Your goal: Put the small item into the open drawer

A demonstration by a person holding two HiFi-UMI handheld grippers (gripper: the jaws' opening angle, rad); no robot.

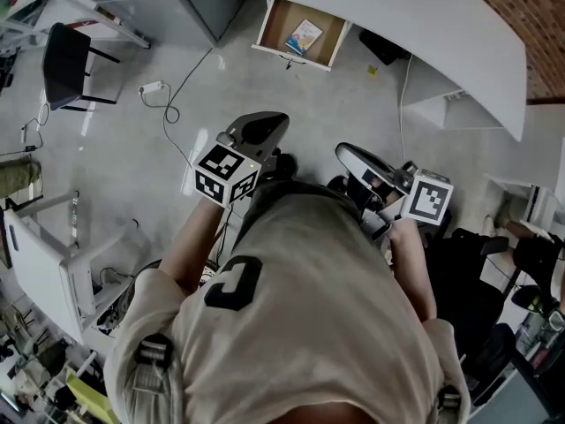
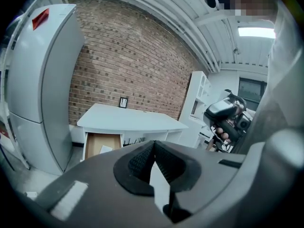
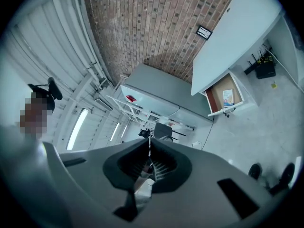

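Left gripper clenched, empty. Right gripper also clenched, nothing clearly in it. Both are near the body, well apart from the far open drawer under the bench. Small item lies flat inside the drawer, so placement looks done, hence the empty grippers.

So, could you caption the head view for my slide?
Overhead: a person holds left tongs and right tongs facing a white desk whose open drawer contains a small booklet.
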